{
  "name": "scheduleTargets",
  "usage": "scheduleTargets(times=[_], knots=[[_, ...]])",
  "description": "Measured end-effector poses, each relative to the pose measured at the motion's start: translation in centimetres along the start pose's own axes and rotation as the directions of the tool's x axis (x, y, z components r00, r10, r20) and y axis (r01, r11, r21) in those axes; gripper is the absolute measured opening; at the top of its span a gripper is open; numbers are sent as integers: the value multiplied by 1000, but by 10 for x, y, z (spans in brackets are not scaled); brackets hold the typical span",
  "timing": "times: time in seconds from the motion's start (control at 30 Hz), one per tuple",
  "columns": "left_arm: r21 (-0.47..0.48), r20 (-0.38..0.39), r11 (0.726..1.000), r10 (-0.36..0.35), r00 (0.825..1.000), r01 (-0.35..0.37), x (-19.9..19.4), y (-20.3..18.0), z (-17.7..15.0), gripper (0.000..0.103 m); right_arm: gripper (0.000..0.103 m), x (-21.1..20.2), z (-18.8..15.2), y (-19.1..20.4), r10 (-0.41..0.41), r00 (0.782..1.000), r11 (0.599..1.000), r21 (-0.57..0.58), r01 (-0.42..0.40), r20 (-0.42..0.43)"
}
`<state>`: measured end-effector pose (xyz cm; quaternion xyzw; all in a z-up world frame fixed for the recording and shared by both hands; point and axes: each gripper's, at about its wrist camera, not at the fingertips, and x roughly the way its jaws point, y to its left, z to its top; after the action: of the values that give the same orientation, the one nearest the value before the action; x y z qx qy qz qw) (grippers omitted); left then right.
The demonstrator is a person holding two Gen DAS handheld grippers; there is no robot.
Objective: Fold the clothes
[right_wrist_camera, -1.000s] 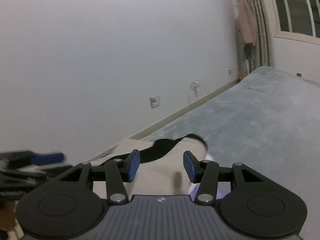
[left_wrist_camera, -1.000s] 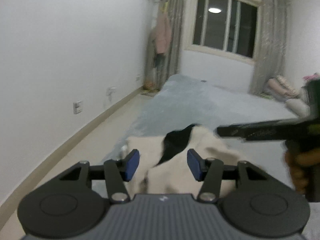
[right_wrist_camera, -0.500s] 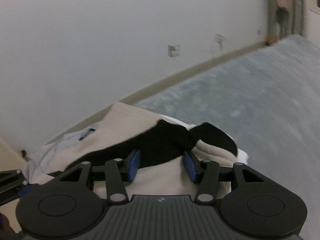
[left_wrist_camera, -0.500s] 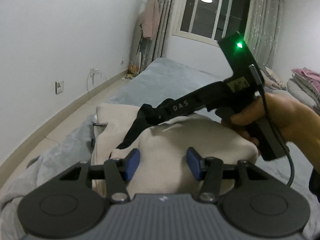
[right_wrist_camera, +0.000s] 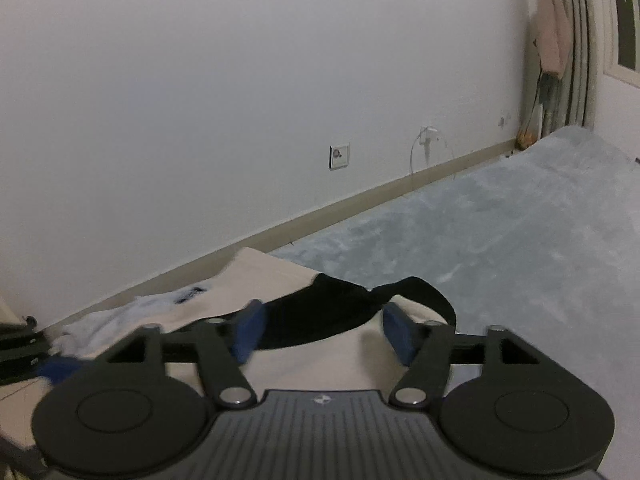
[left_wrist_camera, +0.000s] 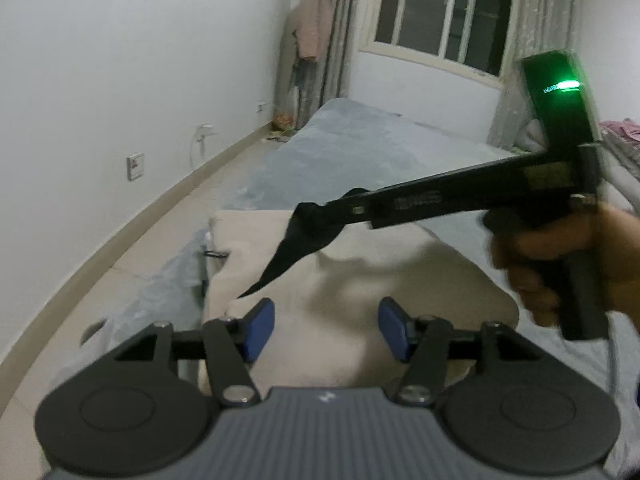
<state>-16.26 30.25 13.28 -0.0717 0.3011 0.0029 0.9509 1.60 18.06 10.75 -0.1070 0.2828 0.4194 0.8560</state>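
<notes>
Cream garment [left_wrist_camera: 360,280] with a black collar [left_wrist_camera: 304,236] lies folded on the grey-blue blanket [left_wrist_camera: 352,148], occupying the centre of the left wrist view and extending from the 6 o'clock region up toward 11 o'clock.

Left gripper [left_wrist_camera: 326,330]: blue pads spread apart, nothing between them, positioned over the near part of the cream fabric.

Right gripper [right_wrist_camera: 322,332]: jaws spread — the black collar [right_wrist_camera: 344,312] shows in the gap between the blue pads, with no contact visible on either pad. In the left wrist view this same tool enters from 3 o'clock, held by a hand [left_wrist_camera: 560,264], its tips reaching the collar at centre frame; motion blur prevents confirming contact there. A green indicator light [left_wrist_camera: 566,86] is lit on the tool body at 2 o'clock.

White cloth [right_wrist_camera: 132,312] lies just beside the cream garment at 9 o'clock in the right wrist view.
</notes>
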Motion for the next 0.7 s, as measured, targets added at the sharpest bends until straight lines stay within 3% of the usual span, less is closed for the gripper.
scheduleTargets(times=[0.1, 0.17, 0.3, 0.53, 0.7], knots=[[-11, 0, 999, 49, 999, -49, -14, -3, -2, 71, 81, -28, -7, 14, 2, 1000, 1000, 16, -2, 15], [-6, 0, 996, 90, 996, -90, -21, -7, -2, 74, 87, -44, -13, 18, 0, 1000, 999, 44, -1, 19], [-44, -19, 990, 136, 990, -137, -34, -11, -2, 77, 90, -71, -28, 21, 9, 1000, 994, 106, -11, 19], [-50, 11, 976, 212, 977, -211, -60, -23, -2, 101, 99, -99, -42, 32, -43, 998, 991, 129, 37, 40], [-49, 12, 966, 255, 967, -255, -75, -34, -3, 103, 103, -117, -52, 42, -56, 997, 991, 129, 48, 62]])
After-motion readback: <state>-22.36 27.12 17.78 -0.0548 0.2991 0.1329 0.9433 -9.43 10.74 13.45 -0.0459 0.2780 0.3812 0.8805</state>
